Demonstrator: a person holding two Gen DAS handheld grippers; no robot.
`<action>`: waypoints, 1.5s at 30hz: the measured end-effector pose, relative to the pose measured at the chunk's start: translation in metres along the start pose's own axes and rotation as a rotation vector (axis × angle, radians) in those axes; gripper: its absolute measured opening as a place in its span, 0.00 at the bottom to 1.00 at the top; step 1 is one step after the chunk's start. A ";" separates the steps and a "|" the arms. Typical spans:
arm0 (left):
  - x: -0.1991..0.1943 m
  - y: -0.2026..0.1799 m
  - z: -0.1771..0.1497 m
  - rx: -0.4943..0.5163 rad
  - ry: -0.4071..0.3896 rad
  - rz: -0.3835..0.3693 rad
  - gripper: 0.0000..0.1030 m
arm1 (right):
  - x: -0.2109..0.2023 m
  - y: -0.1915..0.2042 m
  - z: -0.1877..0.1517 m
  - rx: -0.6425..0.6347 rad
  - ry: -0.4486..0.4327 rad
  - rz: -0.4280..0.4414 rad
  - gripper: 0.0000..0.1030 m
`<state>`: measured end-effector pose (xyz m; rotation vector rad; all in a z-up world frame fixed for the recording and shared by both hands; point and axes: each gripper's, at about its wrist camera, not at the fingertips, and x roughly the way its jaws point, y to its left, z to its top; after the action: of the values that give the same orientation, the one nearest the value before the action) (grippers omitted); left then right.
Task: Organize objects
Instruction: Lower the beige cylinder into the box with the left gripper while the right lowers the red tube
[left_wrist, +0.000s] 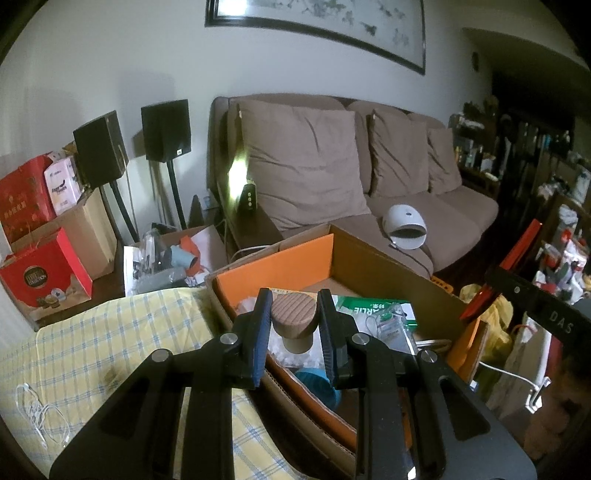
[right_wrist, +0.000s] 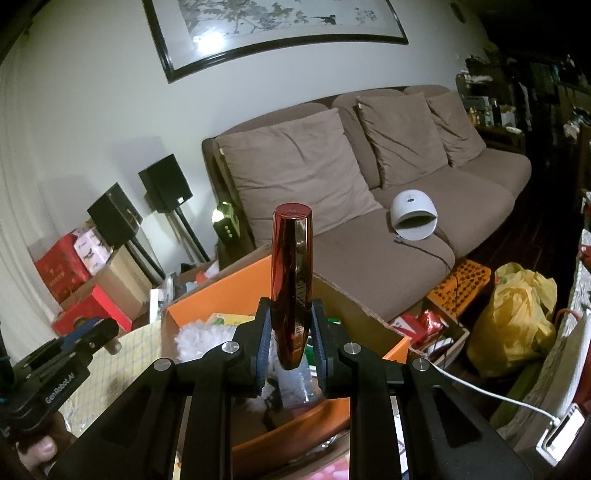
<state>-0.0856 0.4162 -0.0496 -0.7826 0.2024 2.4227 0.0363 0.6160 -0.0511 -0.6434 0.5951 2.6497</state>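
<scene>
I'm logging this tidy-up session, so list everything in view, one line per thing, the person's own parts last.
wooden stopper: one, tan, held over the box
cosmetic tube: one, glossy red, upright, held over the box
cardboard box: one, brown with orange inner flaps, open, partly filled
checked cloth: one, yellow and blue, left of the box
sofa: one, brown, three cushions, behind the box
domed lamp: one, white, on the sofa seat
speakers: two, black, on stands by the wall
framed picture: one, black frame, on the wall
yellow bag: one, on the floor at right
left claw: shut on the stopper
right claw: shut on the tube
</scene>
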 end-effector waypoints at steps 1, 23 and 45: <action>0.000 0.000 0.000 -0.001 0.002 -0.001 0.22 | 0.001 0.001 0.000 -0.001 0.002 0.001 0.19; 0.034 -0.002 -0.012 -0.008 0.101 -0.029 0.22 | 0.013 0.006 -0.006 -0.020 0.049 0.023 0.19; 0.080 0.009 -0.030 -0.124 0.280 -0.198 0.22 | 0.022 0.006 -0.010 -0.025 0.085 0.027 0.19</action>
<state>-0.1288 0.4376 -0.1204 -1.1420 0.0781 2.1504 0.0188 0.6111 -0.0686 -0.7638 0.5988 2.6697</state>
